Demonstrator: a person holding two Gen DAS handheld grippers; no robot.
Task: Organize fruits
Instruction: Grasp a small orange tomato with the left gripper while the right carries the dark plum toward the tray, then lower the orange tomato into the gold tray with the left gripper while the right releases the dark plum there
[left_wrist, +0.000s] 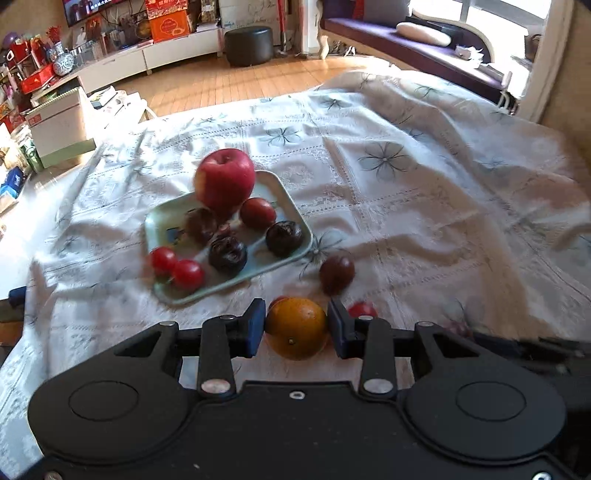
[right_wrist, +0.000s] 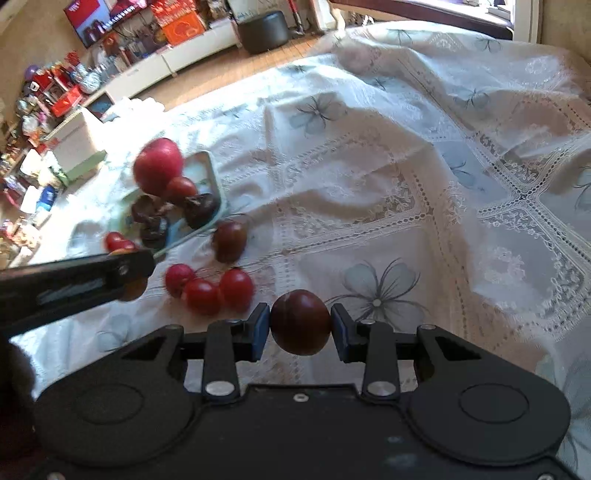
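Tray (left_wrist: 301, 236) already holds the apple (left_wrist: 225, 182) and small fruits, and you grip an orange (left_wrist: 296, 328) in your left gripper (left_wrist: 296, 326) and a plum (right_wrist: 300, 322) in your right gripper (right_wrist: 300, 326), while tomatoes (right_wrist: 210, 290) wait on the cloth (right_wrist: 406, 166).

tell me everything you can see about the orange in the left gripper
The orange is round, deep orange-yellow, with a smooth, slightly glossy peel and a small dark stem spot low on the side facing the camera. It sits clamped between the two blue pads of the left gripper, one pad pressed on each side. Behind it lie the white patterned tablecloth and small red fruits. Whether its underside touches the cloth cannot be told.
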